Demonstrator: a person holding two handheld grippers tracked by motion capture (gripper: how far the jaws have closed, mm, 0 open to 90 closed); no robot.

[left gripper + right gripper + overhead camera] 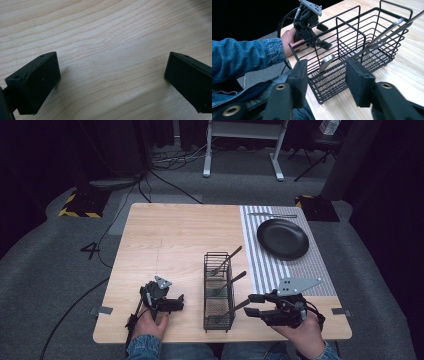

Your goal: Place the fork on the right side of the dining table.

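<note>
Three utensils stand in wire caddy (219, 292) at table centre. Nearest handle (239, 306) leans toward right gripper (251, 304), jaws apart, empty. Thin, stiff, likely slippery metal: pinch near handle tip. Left gripper (176, 303) rests open on table (170, 235).

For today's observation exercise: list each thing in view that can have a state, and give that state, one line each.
Wire basket: upright, three utensils in it.
Nearest utensil: leaning, handle over the rim.
Black plate: bare, on the striped mat.
Left gripper: open over bare wood.
Right gripper: open, holding nothing.
</note>
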